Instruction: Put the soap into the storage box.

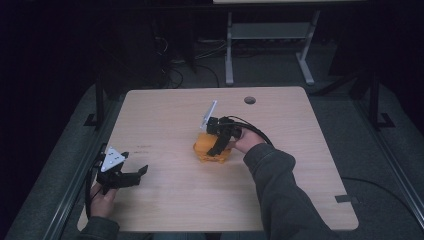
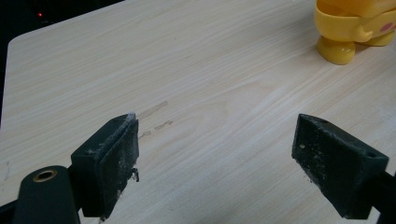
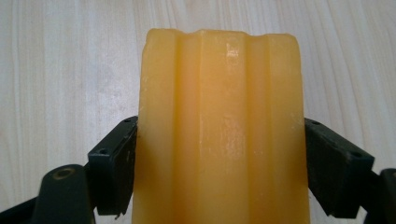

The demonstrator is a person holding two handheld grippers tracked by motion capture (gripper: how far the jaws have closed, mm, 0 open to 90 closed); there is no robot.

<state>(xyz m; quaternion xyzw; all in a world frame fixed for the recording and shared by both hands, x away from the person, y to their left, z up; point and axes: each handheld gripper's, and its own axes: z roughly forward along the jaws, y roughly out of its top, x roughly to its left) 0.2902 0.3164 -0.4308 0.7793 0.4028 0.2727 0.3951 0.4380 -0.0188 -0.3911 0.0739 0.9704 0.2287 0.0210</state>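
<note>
Yellow-orange ridged plastic toy [image 1: 210, 148] sits mid-frame on my pale wooden bench [image 1: 165, 200]. My right gripper [image 3: 219, 154] clasps its flat sides; it looks light, stiff, slick. My left gripper [image 2: 215, 161], lower left, gapes empty.

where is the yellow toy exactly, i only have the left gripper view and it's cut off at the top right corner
Observer: The yellow toy sits near the middle of the table, per the high view.
Operator: is anything on it
Observer: Yes, the right gripper comes down on it from above.
Operator: gripped or just near
Observer: In the right gripper view one jaw stands against each side of the toy; it looks gripped.
</note>
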